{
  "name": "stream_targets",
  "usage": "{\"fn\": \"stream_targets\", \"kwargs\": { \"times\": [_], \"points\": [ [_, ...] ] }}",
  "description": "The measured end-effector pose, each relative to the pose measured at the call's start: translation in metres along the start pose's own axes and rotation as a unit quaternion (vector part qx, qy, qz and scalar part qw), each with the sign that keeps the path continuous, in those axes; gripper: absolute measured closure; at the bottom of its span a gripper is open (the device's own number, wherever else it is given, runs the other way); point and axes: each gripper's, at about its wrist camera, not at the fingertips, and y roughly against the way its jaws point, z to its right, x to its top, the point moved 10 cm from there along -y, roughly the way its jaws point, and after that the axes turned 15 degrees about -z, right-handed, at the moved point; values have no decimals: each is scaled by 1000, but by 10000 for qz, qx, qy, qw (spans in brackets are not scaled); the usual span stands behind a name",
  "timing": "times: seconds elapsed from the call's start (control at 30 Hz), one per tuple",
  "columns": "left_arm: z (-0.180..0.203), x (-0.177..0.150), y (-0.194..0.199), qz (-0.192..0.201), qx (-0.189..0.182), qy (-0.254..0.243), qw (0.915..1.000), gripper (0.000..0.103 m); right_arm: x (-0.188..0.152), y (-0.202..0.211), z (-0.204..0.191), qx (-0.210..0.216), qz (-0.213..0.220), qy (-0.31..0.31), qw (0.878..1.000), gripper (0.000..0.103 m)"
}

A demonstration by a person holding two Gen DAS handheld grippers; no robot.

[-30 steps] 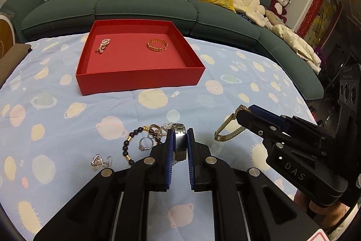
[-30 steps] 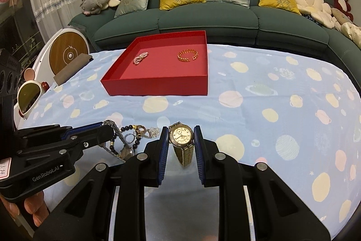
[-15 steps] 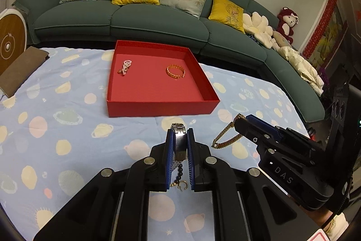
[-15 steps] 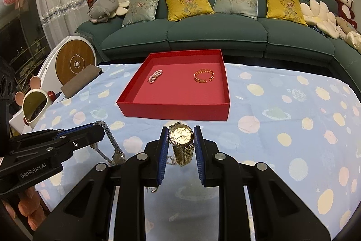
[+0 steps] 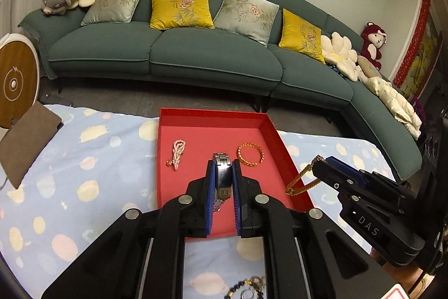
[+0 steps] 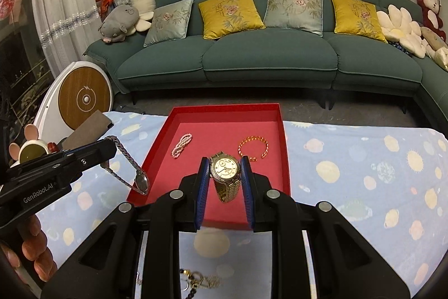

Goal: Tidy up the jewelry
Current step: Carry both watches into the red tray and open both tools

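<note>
Clamping a silver link-band watch [image 5: 222, 181], the left tool [image 5: 224, 173] hangs over the red tray [image 5: 288, 159]; the right tool [image 6: 225, 173] beside it grips a round-faced gold mesh-band watch [image 6: 225, 168].

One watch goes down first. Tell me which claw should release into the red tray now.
Either, probably; slight edge to the left claw. Its silver watch hangs over the red tray floor. The right claw holds its gold watch over the tray too, beside the gold bracelet.
</note>
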Motion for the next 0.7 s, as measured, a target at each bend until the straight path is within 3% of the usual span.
{"fn": "stream_targets", "kwargs": {
  "times": [0.23, 0.53, 0.6, 0.67, 0.7],
  "points": [
    [-29, 18, -46, -145, 206, 120, 9996, 94, 19, -55, 12, -21, -244, -181, 9995, 81],
    [-55, 19, -80, -322, 406, 395, 9979, 93, 12, -106, 19, -211, -621, -115, 9978, 81],
    [-60, 17, -79, -248, 574, 468, 9969, 88, 6, -108, 26, -356, -675, -103, 9970, 80],
    [-64, 15, -74, -223, 639, 556, 9962, 71, 4, -105, 34, -411, -669, -188, 9967, 71],
    [-66, 15, -68, -178, 627, 612, 9960, 69, 4, -100, 38, -412, -621, -260, 9969, 67]
  ]
}}
